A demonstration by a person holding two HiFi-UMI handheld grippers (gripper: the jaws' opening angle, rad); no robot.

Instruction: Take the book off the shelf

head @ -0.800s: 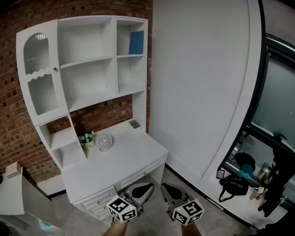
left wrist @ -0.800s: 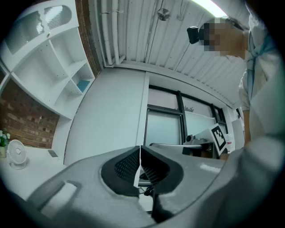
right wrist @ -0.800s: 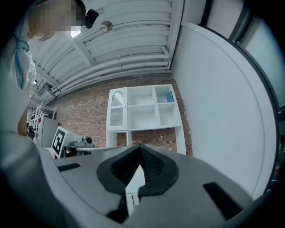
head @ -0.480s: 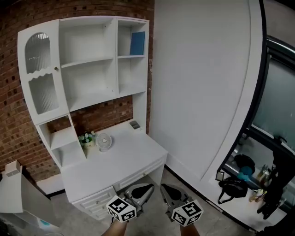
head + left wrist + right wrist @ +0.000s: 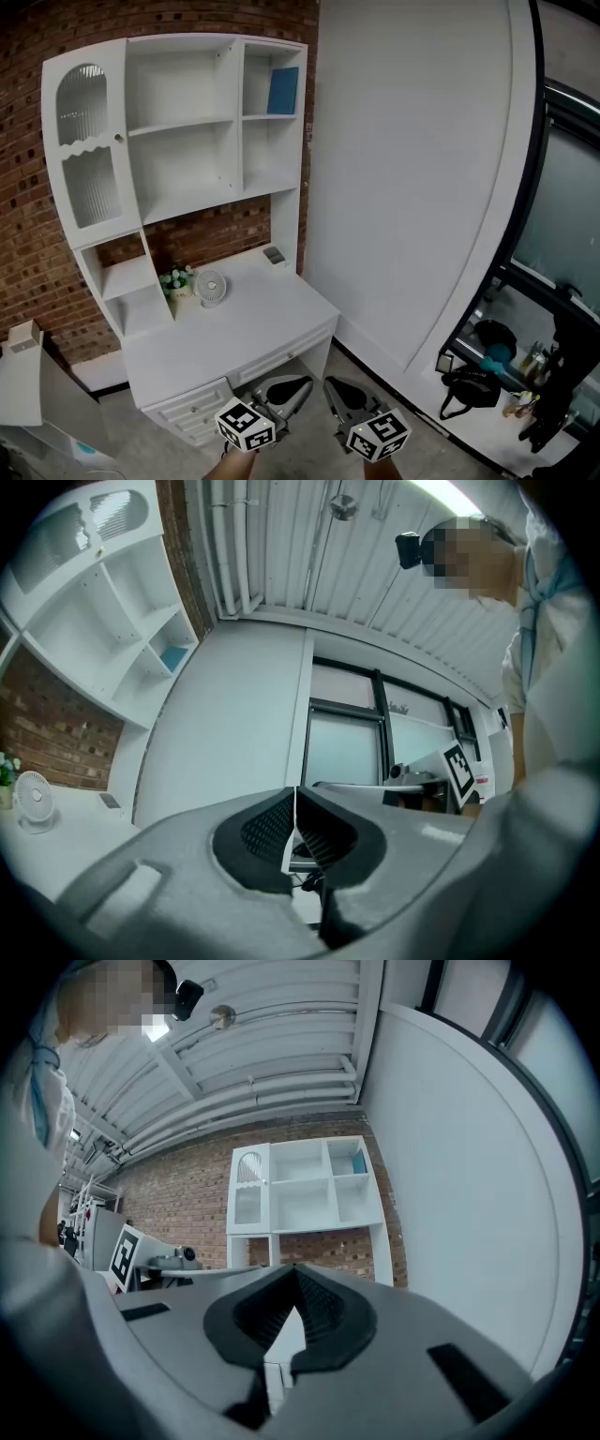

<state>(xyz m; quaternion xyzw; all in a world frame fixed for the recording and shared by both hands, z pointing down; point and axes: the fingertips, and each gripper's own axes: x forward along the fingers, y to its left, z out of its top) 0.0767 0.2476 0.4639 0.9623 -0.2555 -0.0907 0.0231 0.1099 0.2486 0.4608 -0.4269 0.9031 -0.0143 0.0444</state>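
Top right of shelf [image 5: 187,122]: book [image 5: 283,91], upright. Off counter's [image 5: 234,328] front edge: left hand-held gripper [image 5: 302,384], right hand-held gripper [image 5: 333,386], both pressed together.

Lower centre of the head view: the left gripper [image 5: 300,385] and right gripper [image 5: 333,387] are held side by side, near each other, jaws pointing up the frame. The left marker cube [image 5: 248,424] and right marker cube [image 5: 379,434] sit toward the lower edge, above the left wrist [image 5: 225,468] and right wrist [image 5: 382,471]. In each gripper view the jaws meet at their tips, with nothing between them.
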